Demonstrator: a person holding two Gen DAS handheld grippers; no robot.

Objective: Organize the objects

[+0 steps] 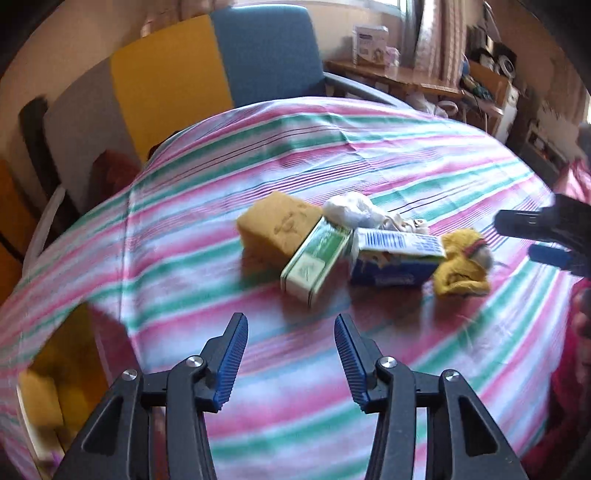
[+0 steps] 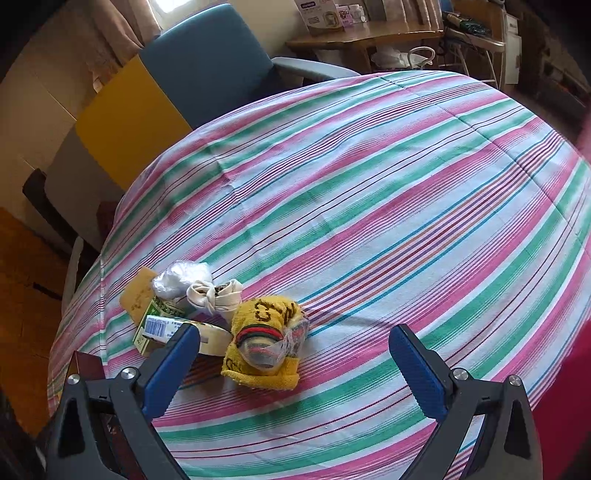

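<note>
A cluster of objects lies on the striped tablecloth (image 1: 369, 155): a yellow sponge (image 1: 277, 230), a green box (image 1: 316, 262), a blue and white carton (image 1: 397, 258), a crumpled white bag (image 1: 349, 208), a cream cloth pouch (image 2: 214, 295) and a yellow rolled towel (image 1: 461, 264), which also shows in the right wrist view (image 2: 264, 341). My left gripper (image 1: 291, 325) is open and empty, just short of the green box. My right gripper (image 2: 295, 343) is wide open and empty, with the yellow towel between its fingers; it also shows at the right edge of the left wrist view (image 1: 543, 236).
A blue chair (image 1: 266, 51) and a yellow panel (image 1: 170, 77) stand behind the table. A wooden desk (image 2: 365, 33) with boxes is at the back right. The tablecloth (image 2: 406, 203) stretches wide to the right of the cluster. The table's left edge drops to the floor (image 2: 26, 280).
</note>
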